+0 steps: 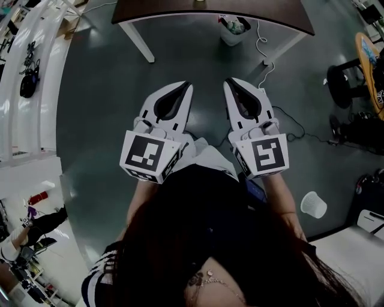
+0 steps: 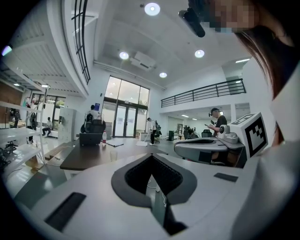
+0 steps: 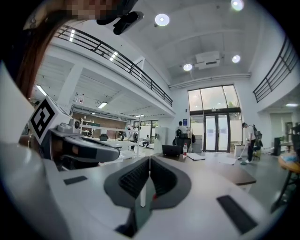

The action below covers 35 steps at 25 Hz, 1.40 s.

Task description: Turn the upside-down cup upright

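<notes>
left gripper (image 1: 185,87), right gripper (image 1: 231,83) closed, table (image 1: 174,12) cut off, cup (image 1: 313,204) perhaps inverted

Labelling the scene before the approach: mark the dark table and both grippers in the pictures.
dark table (image 1: 180,11), head view, bare top near its front edge.
left gripper (image 1: 186,86), head view, tips of its closed jaws.
right gripper (image 1: 229,81), head view, tips of its closed jaws.

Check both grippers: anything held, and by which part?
Nothing held. The left gripper and the right gripper are both shut, jaws together with nothing between them.
</notes>
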Each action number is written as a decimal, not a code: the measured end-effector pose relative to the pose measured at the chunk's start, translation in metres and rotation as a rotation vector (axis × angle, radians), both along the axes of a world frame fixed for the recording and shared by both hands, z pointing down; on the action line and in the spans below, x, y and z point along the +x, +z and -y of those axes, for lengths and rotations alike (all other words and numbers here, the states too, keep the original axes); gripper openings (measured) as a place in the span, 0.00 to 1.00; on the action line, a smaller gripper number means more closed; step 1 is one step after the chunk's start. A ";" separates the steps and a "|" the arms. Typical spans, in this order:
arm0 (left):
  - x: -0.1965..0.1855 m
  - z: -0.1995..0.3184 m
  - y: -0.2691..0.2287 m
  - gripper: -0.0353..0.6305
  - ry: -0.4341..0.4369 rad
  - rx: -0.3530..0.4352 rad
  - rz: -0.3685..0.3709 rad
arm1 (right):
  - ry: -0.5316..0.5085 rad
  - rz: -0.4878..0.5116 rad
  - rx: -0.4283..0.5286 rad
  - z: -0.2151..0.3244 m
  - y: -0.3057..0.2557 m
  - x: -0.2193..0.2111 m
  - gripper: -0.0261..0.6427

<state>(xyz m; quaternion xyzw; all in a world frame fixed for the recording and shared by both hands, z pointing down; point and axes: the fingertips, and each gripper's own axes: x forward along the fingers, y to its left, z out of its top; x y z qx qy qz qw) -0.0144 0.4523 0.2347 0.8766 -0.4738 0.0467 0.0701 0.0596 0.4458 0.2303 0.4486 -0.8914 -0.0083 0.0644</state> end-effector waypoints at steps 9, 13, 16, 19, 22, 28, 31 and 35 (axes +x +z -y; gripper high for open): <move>-0.012 0.054 0.009 0.06 -0.024 -0.016 0.009 | -0.020 0.013 -0.035 0.053 0.015 -0.009 0.06; -0.019 0.095 0.008 0.06 -0.014 -0.006 0.000 | -0.015 0.023 -0.041 0.091 0.016 -0.016 0.06; -0.028 0.130 0.004 0.06 -0.006 0.006 -0.008 | -0.007 0.029 -0.038 0.126 0.012 -0.025 0.06; -0.037 0.162 0.004 0.06 0.006 0.008 -0.014 | -0.003 0.030 -0.037 0.158 0.010 -0.035 0.06; -0.047 0.189 0.002 0.06 0.019 0.017 -0.015 | 0.006 0.026 -0.031 0.185 0.007 -0.045 0.06; -0.064 0.238 0.001 0.06 0.043 0.015 -0.014 | 0.028 0.039 -0.036 0.234 0.004 -0.061 0.06; -0.068 0.257 0.003 0.06 0.058 0.009 -0.015 | 0.040 0.059 -0.055 0.252 0.006 -0.065 0.06; -0.073 0.280 0.008 0.06 0.077 -0.010 -0.017 | 0.052 0.060 -0.067 0.274 0.008 -0.071 0.06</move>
